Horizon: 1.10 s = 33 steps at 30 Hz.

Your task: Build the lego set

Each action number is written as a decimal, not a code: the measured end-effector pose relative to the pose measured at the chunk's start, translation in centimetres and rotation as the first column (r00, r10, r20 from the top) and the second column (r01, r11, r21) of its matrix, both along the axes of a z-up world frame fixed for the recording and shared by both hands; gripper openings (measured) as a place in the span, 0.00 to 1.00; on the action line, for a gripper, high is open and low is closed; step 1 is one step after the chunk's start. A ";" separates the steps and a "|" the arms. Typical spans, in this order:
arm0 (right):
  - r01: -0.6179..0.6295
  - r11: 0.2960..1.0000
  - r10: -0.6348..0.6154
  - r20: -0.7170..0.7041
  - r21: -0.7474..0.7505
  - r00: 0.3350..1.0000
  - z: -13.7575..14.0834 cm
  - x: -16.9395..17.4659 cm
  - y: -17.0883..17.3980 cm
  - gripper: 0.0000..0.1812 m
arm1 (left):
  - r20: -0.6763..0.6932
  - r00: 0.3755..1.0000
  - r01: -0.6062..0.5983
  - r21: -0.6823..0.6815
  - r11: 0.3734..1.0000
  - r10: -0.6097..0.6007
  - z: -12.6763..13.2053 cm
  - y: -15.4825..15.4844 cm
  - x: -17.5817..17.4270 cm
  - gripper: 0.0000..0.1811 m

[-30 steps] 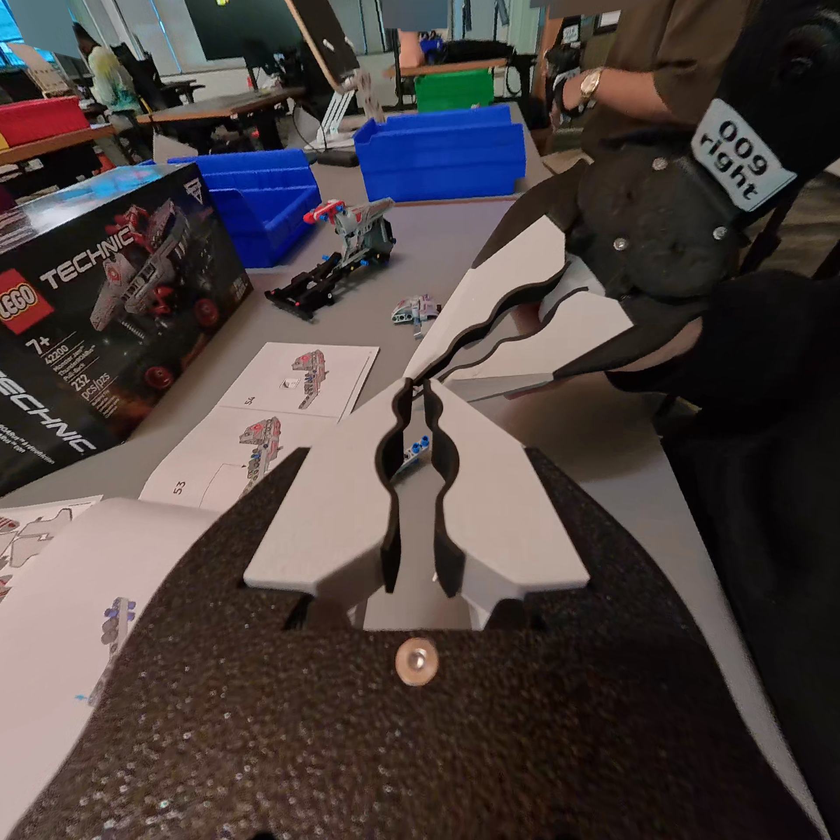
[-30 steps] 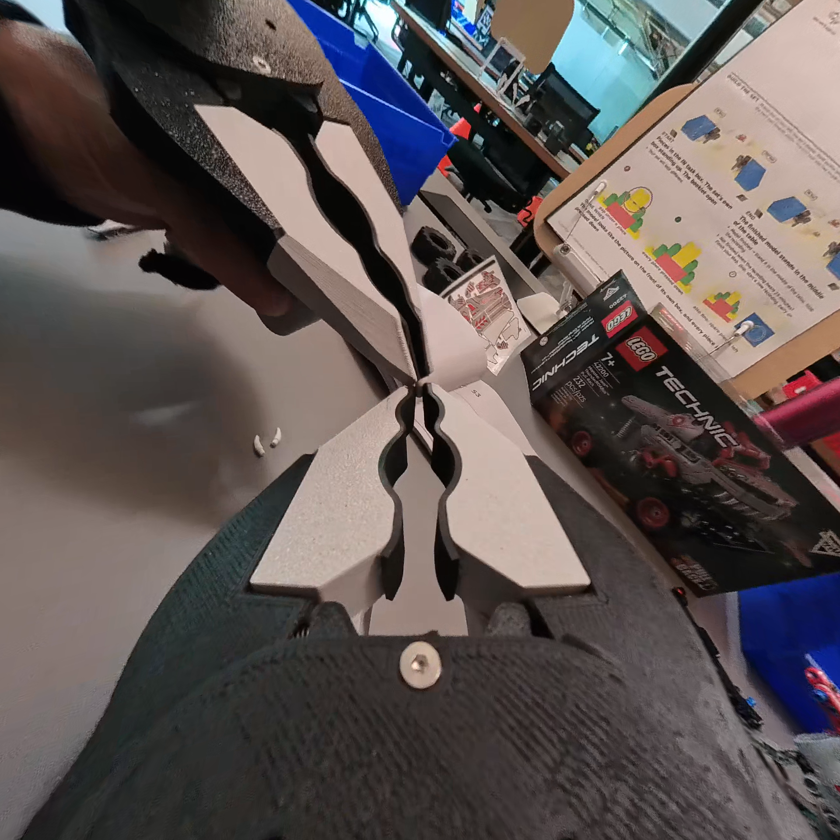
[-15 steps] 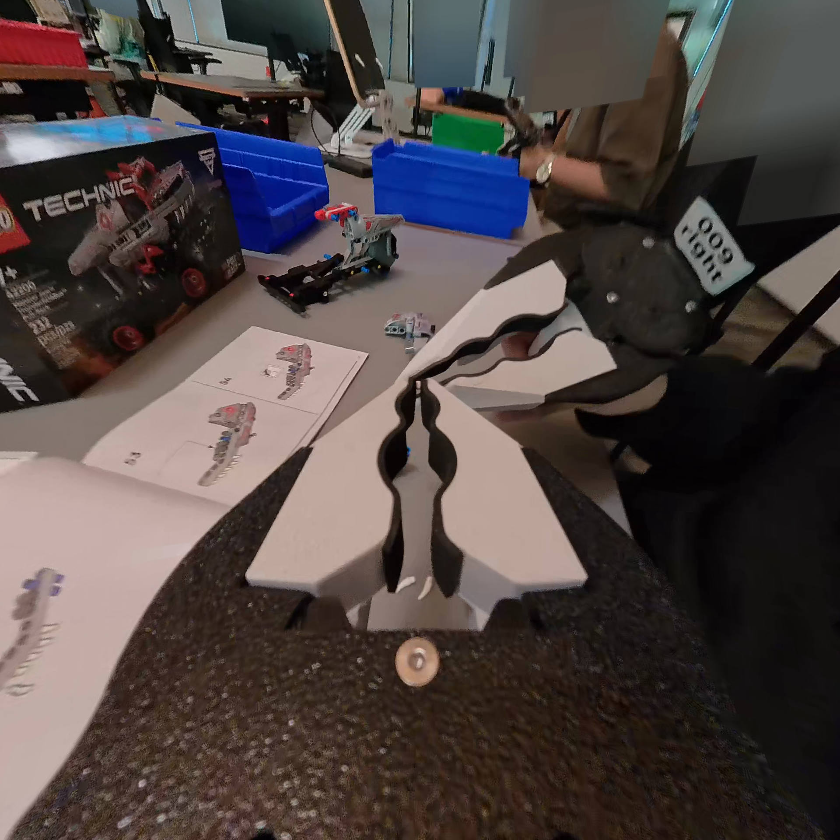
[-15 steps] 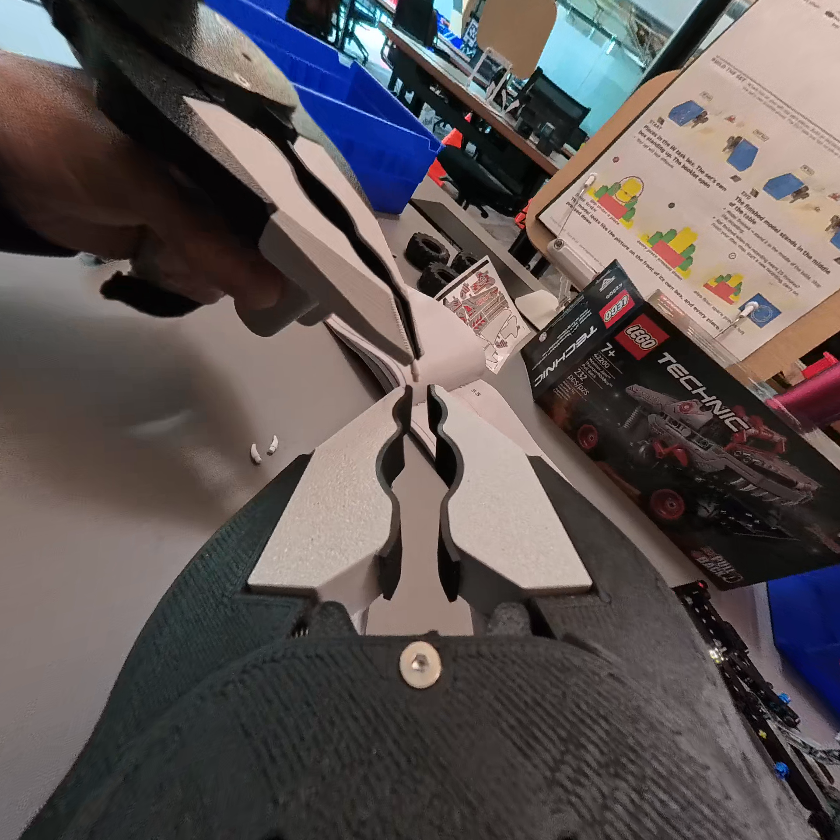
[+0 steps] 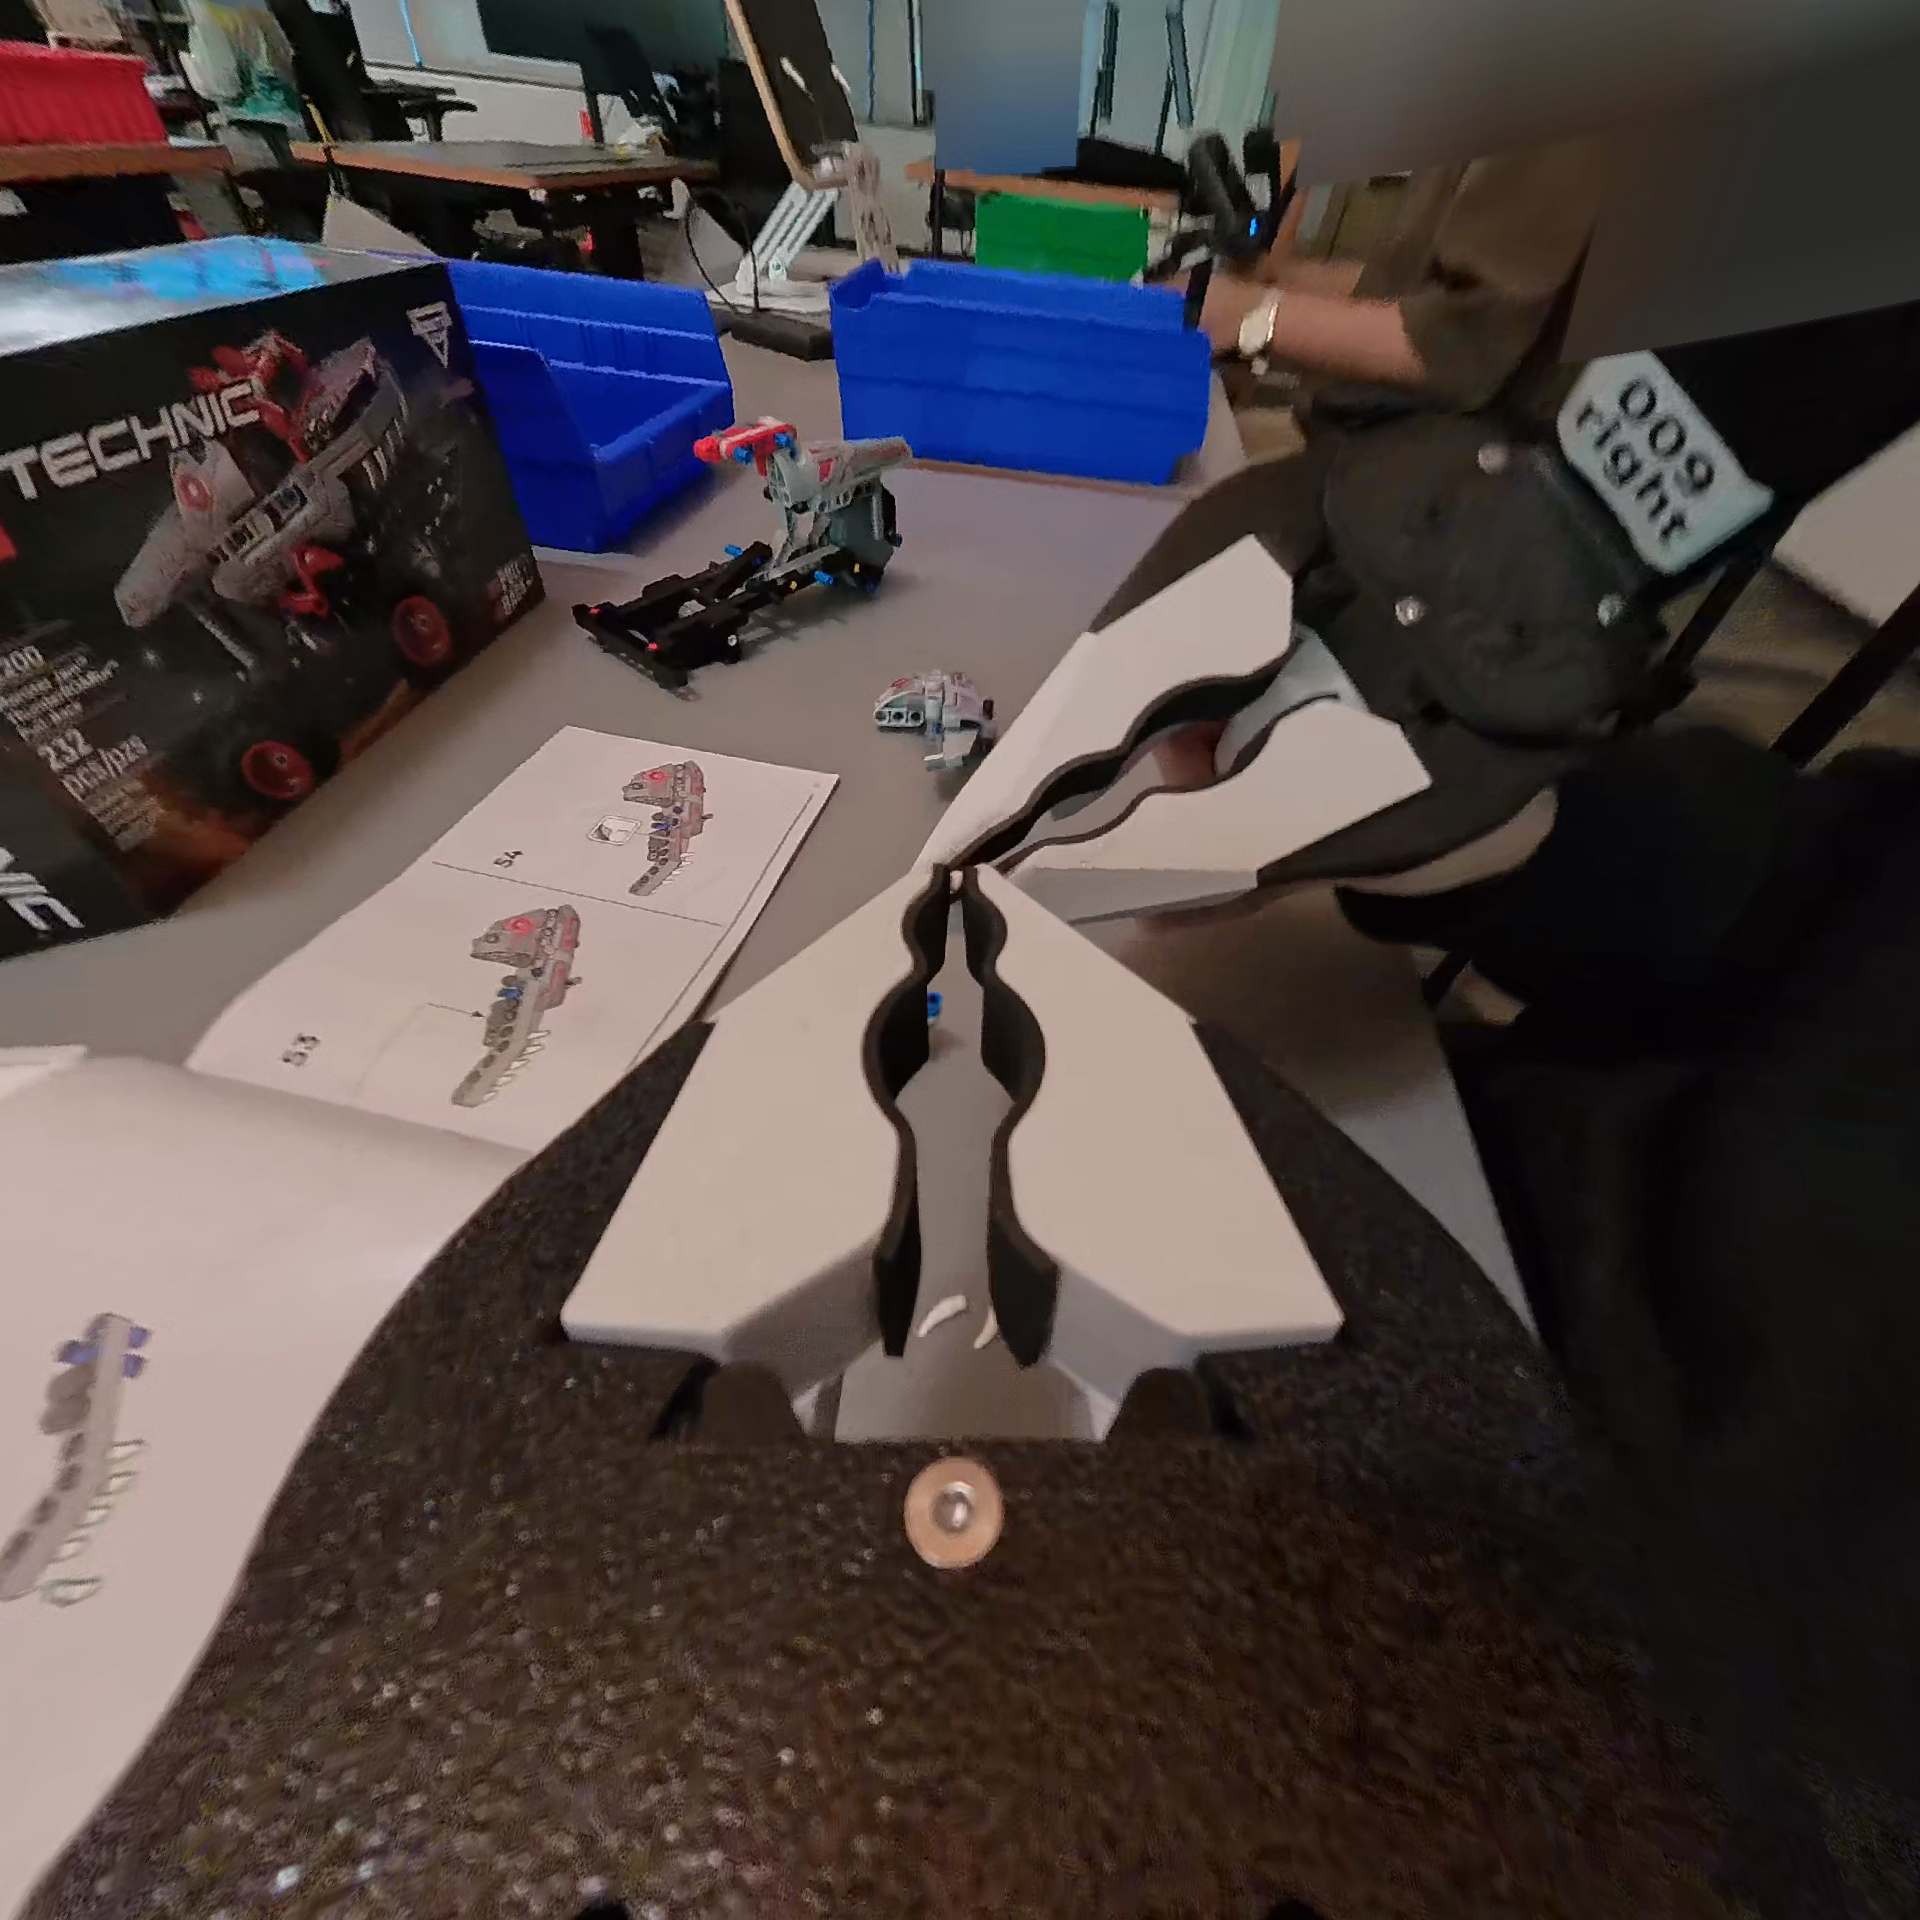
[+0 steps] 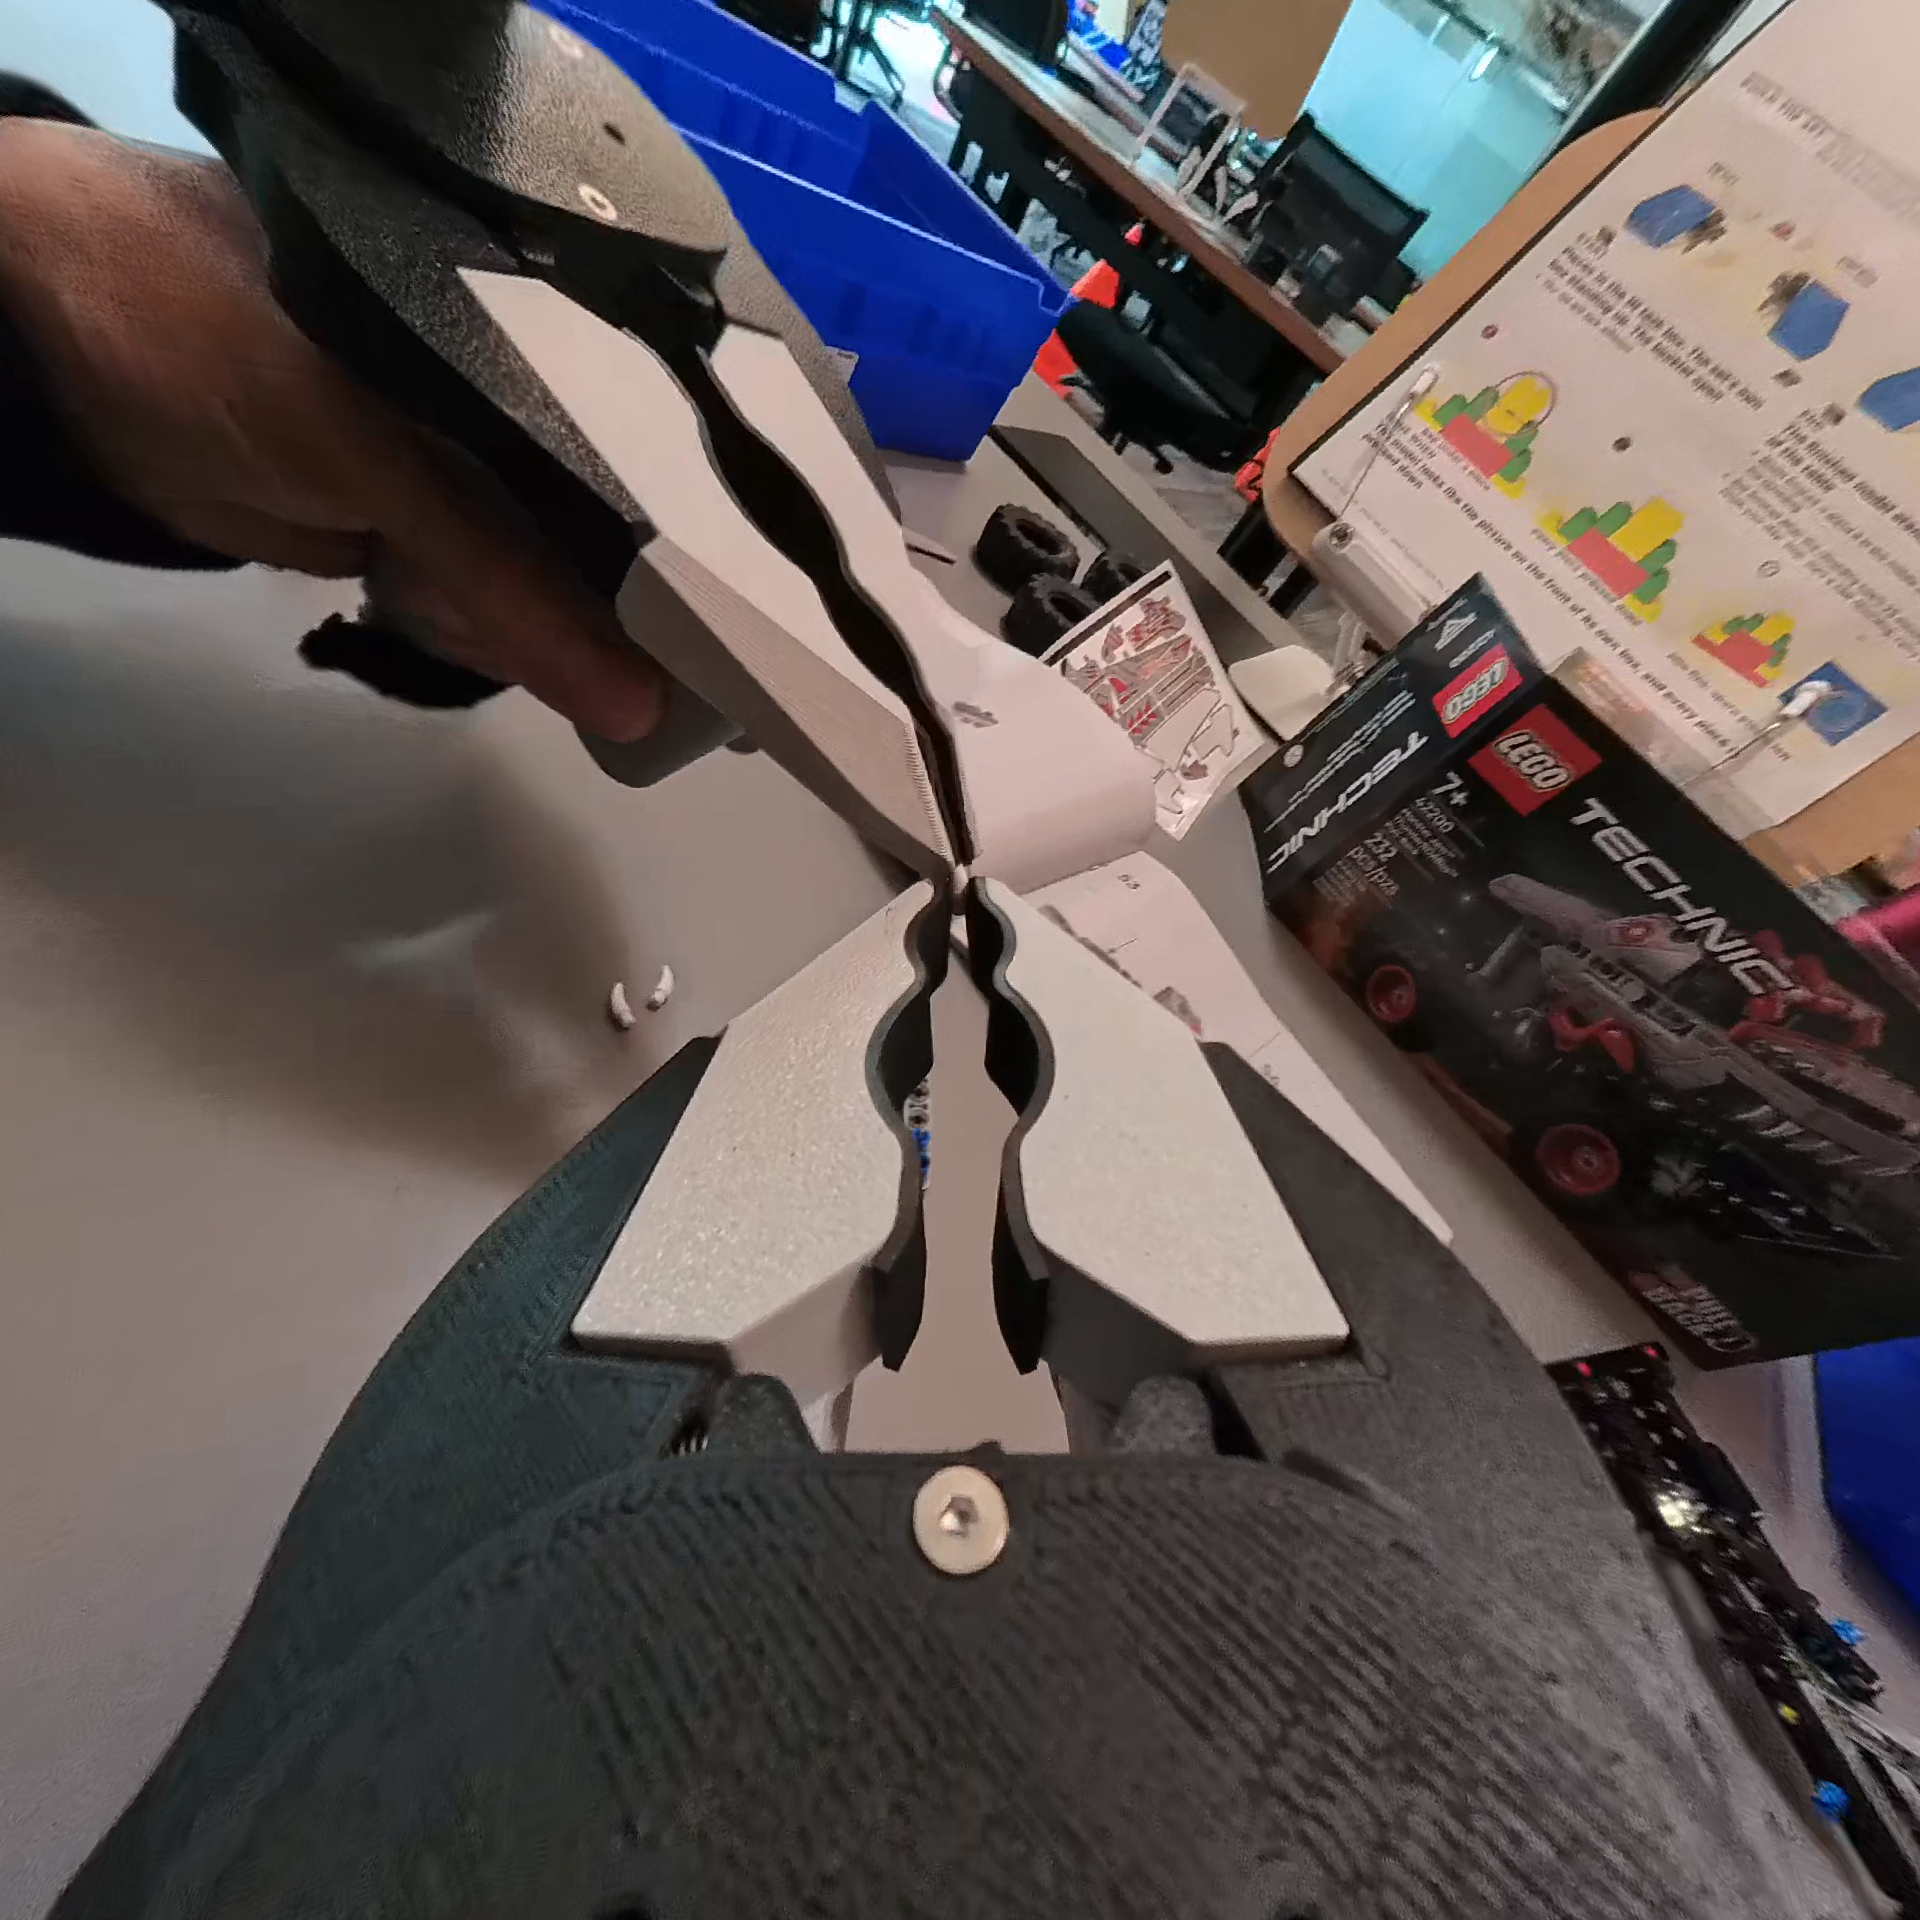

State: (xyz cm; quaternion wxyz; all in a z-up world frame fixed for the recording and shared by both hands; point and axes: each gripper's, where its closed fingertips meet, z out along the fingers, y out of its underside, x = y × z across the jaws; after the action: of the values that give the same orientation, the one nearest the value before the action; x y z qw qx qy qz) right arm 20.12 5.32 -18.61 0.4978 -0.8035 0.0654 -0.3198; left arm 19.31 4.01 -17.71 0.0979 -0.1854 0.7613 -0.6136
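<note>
Left hand-held gripper [image 5: 954,881] nearly closed, tip to tip with right hand-held gripper [image 6: 958,894], also nearly closed. Cannot tell if either pinches anything. Manual [image 5: 582,904] lies on worktop [image 5: 1039,582].

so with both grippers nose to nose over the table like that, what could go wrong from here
1. The left gripper and right gripper meet tip to tip, both nearly closed. Whatever is pinched there is too small to make out, so it might drop in a handover.
2. Two tiny white curved pieces lie loose on the grey table; a sweep could scatter them.
</note>
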 end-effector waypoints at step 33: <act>-0.027 0.994 -0.020 -0.413 -0.108 0.911 -7.0 2.3 -1.6 0.17 | -0.383 0.911 -0.113 0.123 0.986 0.152 -6.4 1.8 3.1 0.00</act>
State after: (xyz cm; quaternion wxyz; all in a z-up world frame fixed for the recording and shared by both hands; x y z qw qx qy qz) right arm 22.41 3.77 -25.59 0.4278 -0.8795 0.1500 -0.1451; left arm 22.40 5.83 -24.08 -0.0058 -0.3504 0.7802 -0.5181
